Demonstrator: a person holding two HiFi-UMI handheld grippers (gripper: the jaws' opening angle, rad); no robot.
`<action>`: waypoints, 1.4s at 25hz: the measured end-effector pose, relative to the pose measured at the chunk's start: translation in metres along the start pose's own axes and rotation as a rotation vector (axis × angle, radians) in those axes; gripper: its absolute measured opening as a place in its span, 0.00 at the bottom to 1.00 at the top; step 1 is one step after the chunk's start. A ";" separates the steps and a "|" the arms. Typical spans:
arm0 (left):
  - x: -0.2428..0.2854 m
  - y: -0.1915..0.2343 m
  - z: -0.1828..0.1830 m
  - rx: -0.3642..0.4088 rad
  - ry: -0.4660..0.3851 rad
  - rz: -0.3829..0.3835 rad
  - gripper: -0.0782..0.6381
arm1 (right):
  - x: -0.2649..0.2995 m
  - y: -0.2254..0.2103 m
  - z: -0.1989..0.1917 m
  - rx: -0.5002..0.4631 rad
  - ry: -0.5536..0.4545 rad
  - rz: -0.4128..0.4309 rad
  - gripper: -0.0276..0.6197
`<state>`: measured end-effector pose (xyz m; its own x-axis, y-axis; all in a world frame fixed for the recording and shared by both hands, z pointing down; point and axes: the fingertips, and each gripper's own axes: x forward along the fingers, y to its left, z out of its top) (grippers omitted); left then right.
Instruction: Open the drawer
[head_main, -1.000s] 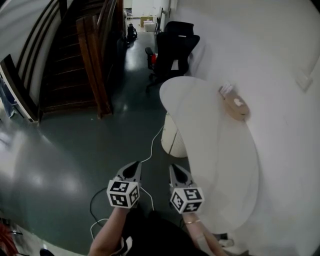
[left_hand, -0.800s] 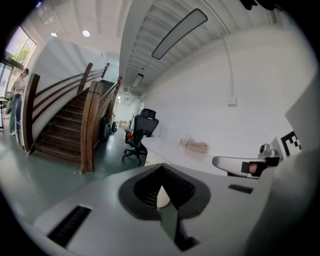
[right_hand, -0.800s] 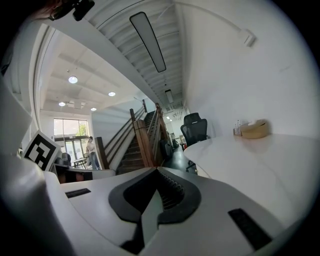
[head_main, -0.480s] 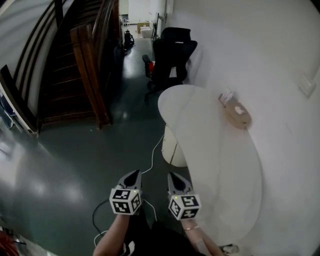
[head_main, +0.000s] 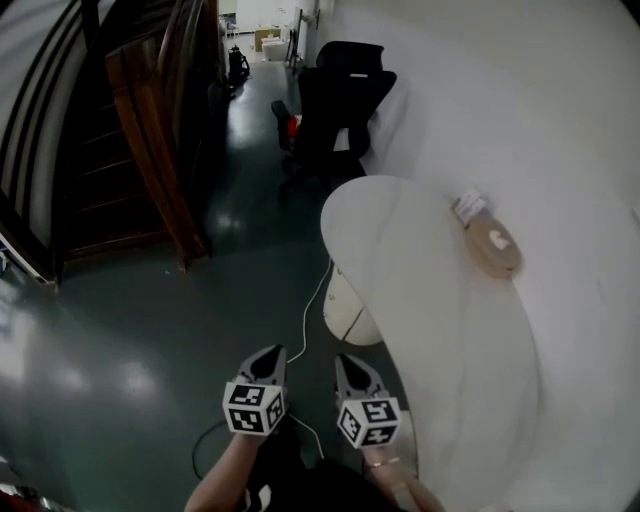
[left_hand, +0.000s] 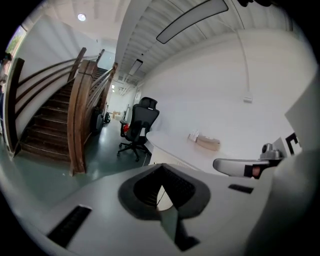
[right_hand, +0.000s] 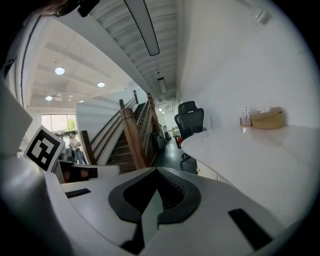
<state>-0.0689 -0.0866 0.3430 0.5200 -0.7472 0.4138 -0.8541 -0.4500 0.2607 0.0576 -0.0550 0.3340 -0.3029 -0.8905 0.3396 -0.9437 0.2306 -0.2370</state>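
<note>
Nearest are the two tongs, side by side and level with each other. The left gripper (head_main: 268, 354) has its jaws pressed together on nothing, and so does the right gripper (head_main: 351, 360); each gripper view shows the tips meeting with no object between them. Both point ahead and a little downward over the dark floor (head_main: 150, 330), where a white cable (head_main: 308, 303) runs forward between them.

Past the tips, tucked under the near edge of the white table (head_main: 440, 330), stands a white cabinet (head_main: 347, 303). It is probably where the drawer sits, though no drawer front or handle can be made out. It lies almost straight ahead of the right gripper and ahead and to the right of the left one, so the right hand looks nearer. Its face seems to look out toward the open floor, well apart from both tips.

Farther off are a black chair (head_main: 335, 100) and a wooden staircase (head_main: 140, 130).
</note>
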 end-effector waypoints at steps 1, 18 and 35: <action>0.010 0.009 0.004 0.000 0.009 -0.009 0.11 | 0.013 -0.002 0.002 0.005 0.003 -0.012 0.05; 0.149 0.080 0.000 0.032 0.140 -0.125 0.12 | 0.114 -0.067 -0.025 0.035 0.107 -0.199 0.05; 0.342 0.105 -0.138 0.133 0.087 -0.233 0.12 | 0.230 -0.160 -0.194 -0.025 0.143 -0.181 0.05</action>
<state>0.0199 -0.3220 0.6321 0.6962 -0.5740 0.4311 -0.7022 -0.6693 0.2429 0.1134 -0.2211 0.6269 -0.1423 -0.8541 0.5003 -0.9868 0.0832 -0.1387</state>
